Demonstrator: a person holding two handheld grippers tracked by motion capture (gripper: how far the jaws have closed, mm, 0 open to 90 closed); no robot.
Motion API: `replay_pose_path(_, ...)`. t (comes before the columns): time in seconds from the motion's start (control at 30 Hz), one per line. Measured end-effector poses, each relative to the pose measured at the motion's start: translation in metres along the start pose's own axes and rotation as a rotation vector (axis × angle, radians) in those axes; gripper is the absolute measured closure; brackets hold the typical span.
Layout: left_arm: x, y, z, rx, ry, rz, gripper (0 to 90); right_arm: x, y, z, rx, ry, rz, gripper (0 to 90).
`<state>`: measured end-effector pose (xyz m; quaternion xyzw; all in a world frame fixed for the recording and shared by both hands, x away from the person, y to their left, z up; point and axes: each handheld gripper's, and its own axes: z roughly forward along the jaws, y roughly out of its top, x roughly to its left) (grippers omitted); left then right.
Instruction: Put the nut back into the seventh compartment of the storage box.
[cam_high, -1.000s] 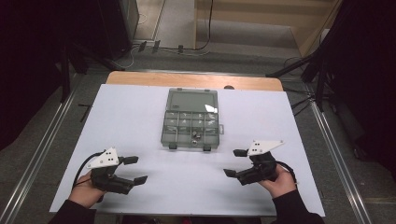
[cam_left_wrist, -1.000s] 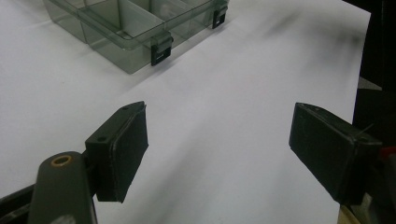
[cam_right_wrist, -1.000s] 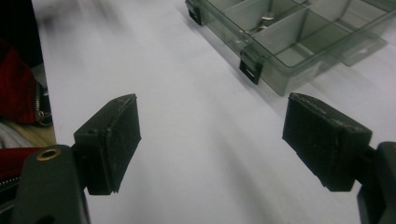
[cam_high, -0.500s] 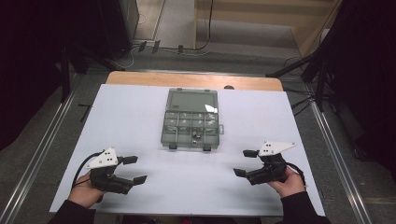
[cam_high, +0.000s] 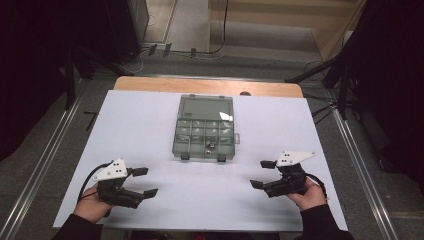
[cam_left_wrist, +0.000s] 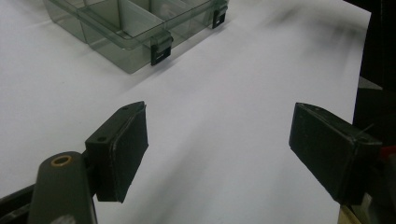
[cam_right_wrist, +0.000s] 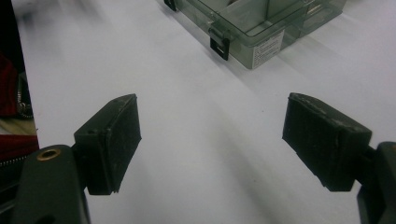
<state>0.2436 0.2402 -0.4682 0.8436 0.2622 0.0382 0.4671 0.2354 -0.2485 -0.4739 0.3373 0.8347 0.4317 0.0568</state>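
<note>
table (cam_high: 150, 130): white top, wooden strip along the far edge, fills the middle of the high view
box (cam_high: 205, 128): clear grey plastic organiser, sits centre of the table toward 12 o'clock; lid up at the far side, tray split into small compartments, two black latches on the near wall; small bits lie in some compartments, too small to tell what
box seen from left gripper (cam_left_wrist: 126, 32): near corner and one latch at about 11 o'clock, ahead of the jaws, well apart from them
box seen from right gripper (cam_right_wrist: 261, 28): near corner, a latch and a white label at about 1 o'clock, well apart from the jaws
left tongs (cam_high: 145, 182): in the left hand at about 7 o'clock of the table, low over the sheet, pointing toward 3 o'clock; jaws spread wide, nothing between the pads (cam_left_wrist: 123, 149), bare white table in the gap
right tongs (cam_high: 262, 174): in the right hand at about 5 o'clock, pointing toward 9 o'clock, facing the left tongs across the near edge; jaws spread wide, holding nothing, bare table between the pads (cam_right_wrist: 112, 140)
gap to box: both tongs sit near the front edge, clear of the box, touching nothing
</note>
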Motion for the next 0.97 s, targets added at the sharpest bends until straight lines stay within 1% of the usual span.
replay_pose_path(0.1, 0.0002, 0.0, -0.0003, 0.001, -0.001, 0.001, 19.8, 0.0003, 0.0, 0.001, 0.004, 0.006, -0.004, 20.4)
replay_pose_path(0.37, 0.0002, 0.0001, -0.0004, 0.001, -0.002, 0.002, 19.8, 0.0003, -0.0002, 0.0014, 0.011, 0.003, -0.001, 20.5)
replay_pose_path(0.57, 0.0003, 0.0001, -0.0005, 0.002, -0.003, 0.003, 19.8, -0.0001, -0.0003, 0.0022, 0.016, 0.002, -0.009, 20.5)
replay_pose_path(0.77, 0.0001, 0.0001, -0.001, -0.003, -0.002, 0.001, 19.8, 0.0009, -0.0006, 0.0041, 0.039, 0.005, -0.003, 20.5)
replay_pose_path(0.83, 0.0, 0.0003, -0.001, -0.001, -0.001, 0.002, 19.8, 0.0008, -0.0007, 0.0043, 0.038, 0.006, -0.007, 20.5)
replay_pose_path(0.9, 0.0, 0.0003, -0.0011, 0.0, -0.001, 0.003, 19.8, 0.001, -0.0007, 0.004, 0.038, 0.005, 0.0, 20.3)
replay_pose_path(0.97, 0.0005, 0.0002, -0.0009, -0.002, -0.001, 0.001, 19.8, 0.0006, -0.0003, 0.0036, 0.04, 0.009, 0.018, 19.8)
